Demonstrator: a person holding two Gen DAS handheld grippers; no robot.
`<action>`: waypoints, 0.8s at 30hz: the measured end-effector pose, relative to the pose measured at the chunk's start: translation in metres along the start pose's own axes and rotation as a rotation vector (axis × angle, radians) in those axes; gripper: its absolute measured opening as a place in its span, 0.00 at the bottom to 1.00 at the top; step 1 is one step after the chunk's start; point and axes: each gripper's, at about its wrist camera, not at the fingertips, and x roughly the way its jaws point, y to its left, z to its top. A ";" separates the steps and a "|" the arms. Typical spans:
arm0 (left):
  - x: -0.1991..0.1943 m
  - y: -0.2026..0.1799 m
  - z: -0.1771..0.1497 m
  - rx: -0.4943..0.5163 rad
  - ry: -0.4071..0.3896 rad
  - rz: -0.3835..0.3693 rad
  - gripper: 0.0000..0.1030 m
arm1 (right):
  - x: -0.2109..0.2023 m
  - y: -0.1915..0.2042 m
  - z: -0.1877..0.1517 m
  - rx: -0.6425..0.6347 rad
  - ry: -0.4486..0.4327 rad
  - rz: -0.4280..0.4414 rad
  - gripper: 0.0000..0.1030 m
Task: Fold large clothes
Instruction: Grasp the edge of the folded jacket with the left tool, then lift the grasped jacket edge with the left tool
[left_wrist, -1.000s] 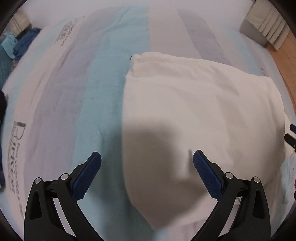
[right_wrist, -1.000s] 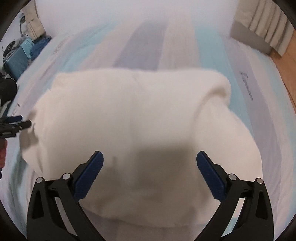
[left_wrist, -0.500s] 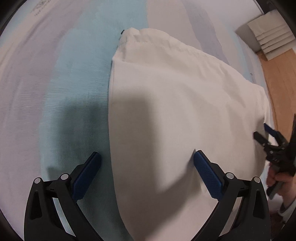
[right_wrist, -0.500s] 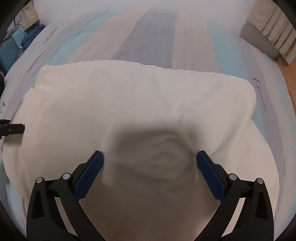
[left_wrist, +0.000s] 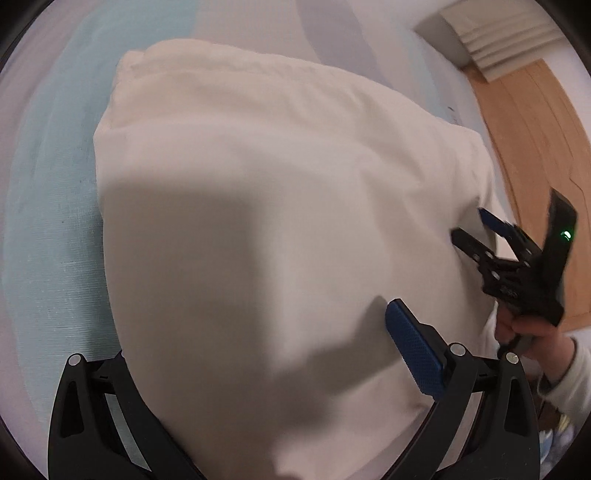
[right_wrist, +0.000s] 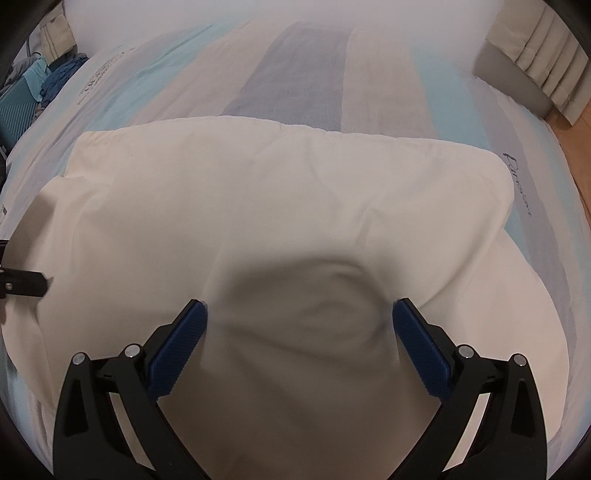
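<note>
I see the cream garment (right_wrist: 288, 221) spread across the middle of both frames on the striped bedspread (right_wrist: 306, 85). My right gripper (right_wrist: 299, 332) is spread wide at lower centre of its view, pads on either side of a bunched fold. My left gripper (left_wrist: 255, 354) looks released; cloth hides its left finger.

A striped bedspread (right_wrist: 306, 74) covers the bed, beside a wooden floor (left_wrist: 535, 147).

One cream garment (right_wrist: 295, 206), one striped bedcover (right_wrist: 306, 81), two tools.
</note>
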 end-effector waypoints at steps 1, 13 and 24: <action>0.000 0.003 -0.001 -0.029 -0.011 -0.004 0.94 | 0.000 -0.001 0.000 0.002 -0.001 0.006 0.94; -0.029 0.026 -0.010 -0.158 -0.115 -0.002 0.37 | 0.001 -0.006 -0.004 0.012 -0.014 0.035 0.94; -0.039 0.004 -0.004 -0.113 -0.146 0.014 0.10 | 0.002 -0.006 -0.004 0.010 -0.016 0.043 0.94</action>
